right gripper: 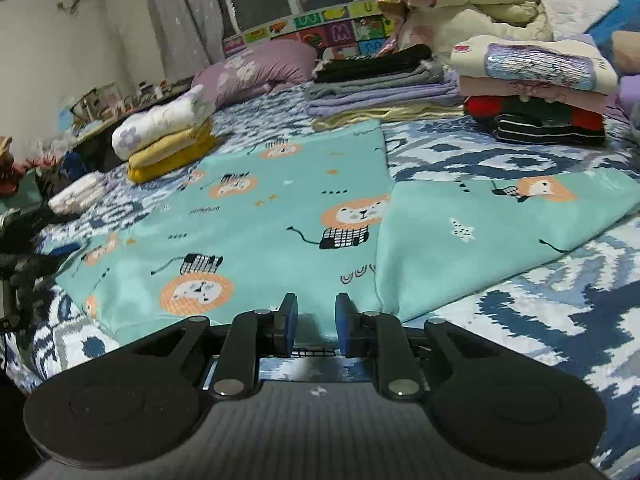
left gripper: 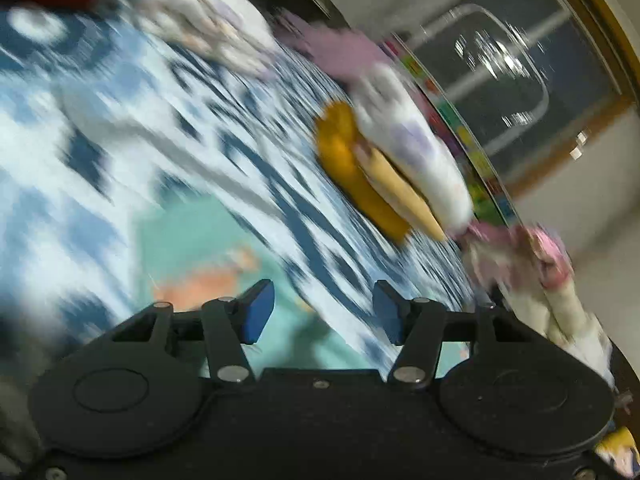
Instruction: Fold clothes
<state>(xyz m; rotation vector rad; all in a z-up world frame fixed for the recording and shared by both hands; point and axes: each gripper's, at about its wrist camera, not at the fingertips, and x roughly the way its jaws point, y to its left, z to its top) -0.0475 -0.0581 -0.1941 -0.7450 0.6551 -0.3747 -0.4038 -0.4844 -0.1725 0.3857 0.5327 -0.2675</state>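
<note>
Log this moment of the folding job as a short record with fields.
surface: bed with blue and white patterned cover
garment: mint lion-print garment, spread flat, one part folded over on the right
left gripper: open, nothing between the pads, view blurred
right gripper: open with a narrow gap, above the garment's near edge
folded piles: white and yellow pile; striped pile

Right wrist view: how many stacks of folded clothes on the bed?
3, maybe more hidden. White-and-yellow stack at far left, grey-and-lilac stack at far centre, cream-topped stack at far right. The heap behind them looks unfolded.
</note>
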